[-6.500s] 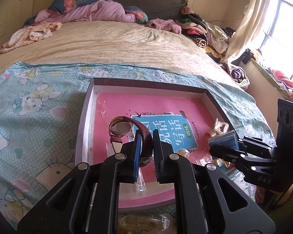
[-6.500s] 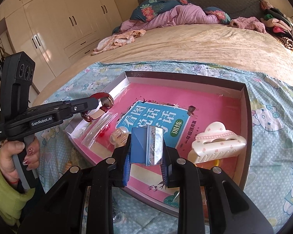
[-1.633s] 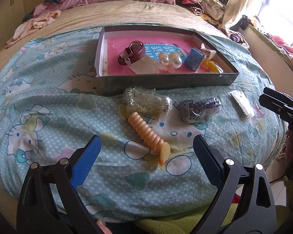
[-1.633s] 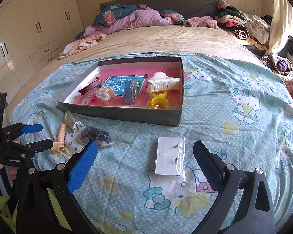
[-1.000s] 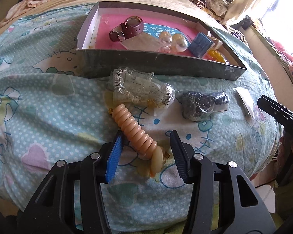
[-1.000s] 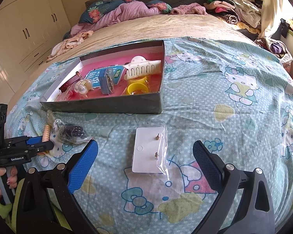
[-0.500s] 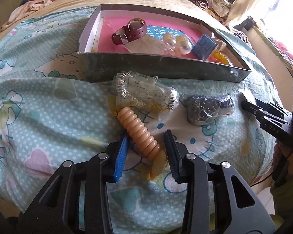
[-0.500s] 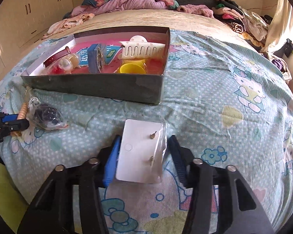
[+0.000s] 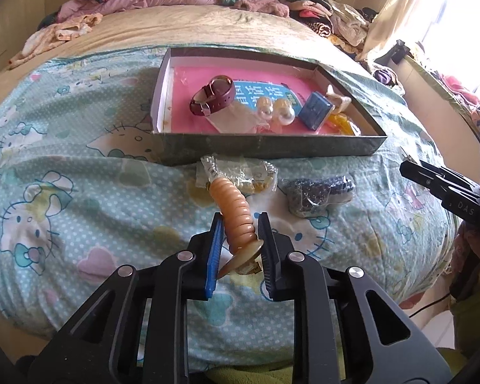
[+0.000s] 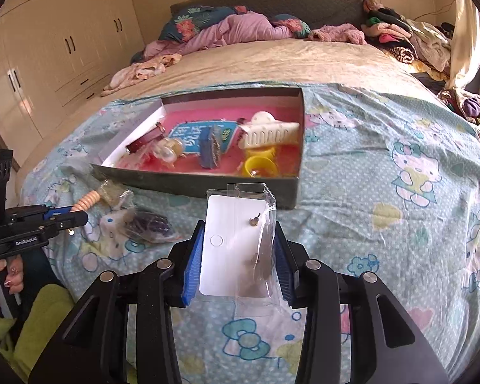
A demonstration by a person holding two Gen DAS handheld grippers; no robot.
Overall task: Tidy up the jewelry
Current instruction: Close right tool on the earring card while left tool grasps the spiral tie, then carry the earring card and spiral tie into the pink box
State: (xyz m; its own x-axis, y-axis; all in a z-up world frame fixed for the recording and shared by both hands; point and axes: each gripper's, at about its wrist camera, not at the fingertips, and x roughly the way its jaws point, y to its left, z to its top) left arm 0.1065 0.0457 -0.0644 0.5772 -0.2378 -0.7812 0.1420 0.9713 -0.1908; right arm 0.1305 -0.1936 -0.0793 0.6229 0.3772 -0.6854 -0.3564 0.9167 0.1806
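- One box (image 9: 265,147) on the bedspread (image 9: 80,172).
- Inside the box: one watch (image 9: 212,95), two pearl balls (image 9: 276,113), one blue case (image 9: 315,110), one white claw clip (image 10: 270,131), one yellow ring-shaped piece (image 10: 260,166), one booklet (image 9: 256,91).
- Outside the box: one peach spiral tie (image 9: 238,216), one clear bag of beads (image 9: 240,174), one bag of dark beads (image 9: 318,192).
- One earring card (image 10: 235,246) in a clear sleeve, with two studs on it.
- Two grippers: left gripper (image 9: 240,243), right gripper (image 10: 236,256).
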